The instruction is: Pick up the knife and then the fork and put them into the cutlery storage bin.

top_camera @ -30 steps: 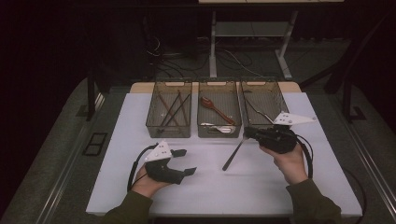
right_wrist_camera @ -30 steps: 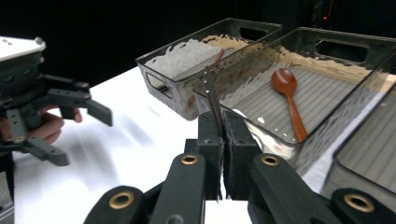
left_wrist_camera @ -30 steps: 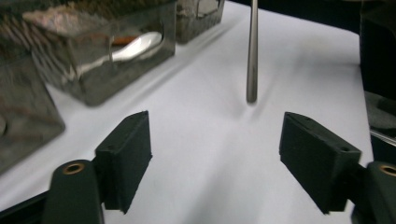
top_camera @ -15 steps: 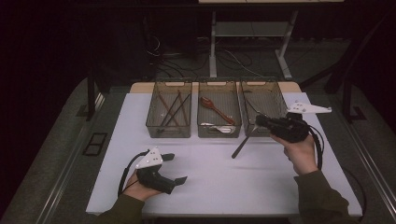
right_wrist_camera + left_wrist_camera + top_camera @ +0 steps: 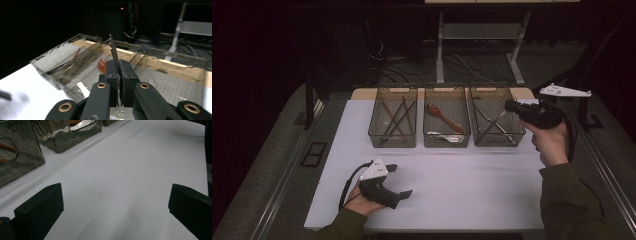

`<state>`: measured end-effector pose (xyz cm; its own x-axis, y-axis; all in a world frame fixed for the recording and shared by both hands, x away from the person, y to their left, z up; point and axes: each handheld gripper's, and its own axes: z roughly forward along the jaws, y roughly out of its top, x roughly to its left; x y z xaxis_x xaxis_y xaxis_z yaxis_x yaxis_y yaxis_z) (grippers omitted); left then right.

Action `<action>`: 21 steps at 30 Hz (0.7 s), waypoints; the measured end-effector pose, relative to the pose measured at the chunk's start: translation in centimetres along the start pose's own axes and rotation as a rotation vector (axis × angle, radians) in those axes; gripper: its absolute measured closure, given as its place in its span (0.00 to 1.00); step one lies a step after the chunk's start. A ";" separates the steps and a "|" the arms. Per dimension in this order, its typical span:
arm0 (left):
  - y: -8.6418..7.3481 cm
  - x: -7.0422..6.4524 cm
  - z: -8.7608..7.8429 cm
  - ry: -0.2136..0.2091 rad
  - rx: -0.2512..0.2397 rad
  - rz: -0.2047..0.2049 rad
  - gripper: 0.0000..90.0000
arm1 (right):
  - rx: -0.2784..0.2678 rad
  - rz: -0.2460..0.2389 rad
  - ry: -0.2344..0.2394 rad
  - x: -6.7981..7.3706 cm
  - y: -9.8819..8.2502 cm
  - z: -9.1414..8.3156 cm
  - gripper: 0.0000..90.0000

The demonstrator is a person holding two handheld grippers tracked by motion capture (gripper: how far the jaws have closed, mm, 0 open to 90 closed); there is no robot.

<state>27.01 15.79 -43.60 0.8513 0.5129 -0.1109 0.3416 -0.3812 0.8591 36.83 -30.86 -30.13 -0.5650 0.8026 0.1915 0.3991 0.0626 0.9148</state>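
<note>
- The room was dark, and a white table (image 5: 452, 190) stood lit in the middle, with cables and a metal frame on the floor behind it.
- Three clear bins sat in a row at the far side: the left bin (image 5: 393, 122) held long dark sticks, the middle bin (image 5: 446, 122) a brown wooden spoon (image 5: 443, 116) and a pale utensil, the right bin (image 5: 495, 120) thin metal pieces.
- The right gripper (image 5: 511, 106) was up over the right bin's near right part, its jaws pinched tight on a slim metal utensil (image 5: 113, 51); I took it for a knife, but the blur left that unsure.
- In the right gripper view, the blade stood up from between the pads (image 5: 127, 75), with the bins beyond it.
- The left gripper (image 5: 398, 181) rested low at the table's near left; its jaws had just been spreading, stood wide apart, and had nothing but bare table between them.
- The left gripper view showed its pads (image 5: 40, 212) well apart.
</note>
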 end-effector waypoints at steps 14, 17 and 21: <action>0.1 -0.2 0.2 -0.014 0.013 0.012 0.00 | 0.010 0.023 -0.139 -3.7 3.1 1.0 0.97; 0.0 -0.1 0.2 -0.017 0.013 0.009 0.00 | 0.027 0.048 -0.170 -4.6 2.9 1.7 0.96; 0.0 -0.3 0.4 -0.026 0.013 0.006 0.00 | 0.059 0.081 -0.184 -5.5 2.1 2.9 0.97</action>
<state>26.96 15.34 -43.74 0.8634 0.4904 -0.1184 0.3409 -0.3942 0.8535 42.91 -33.45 -30.29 -0.3901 0.9009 0.1901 0.4824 0.0241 0.8756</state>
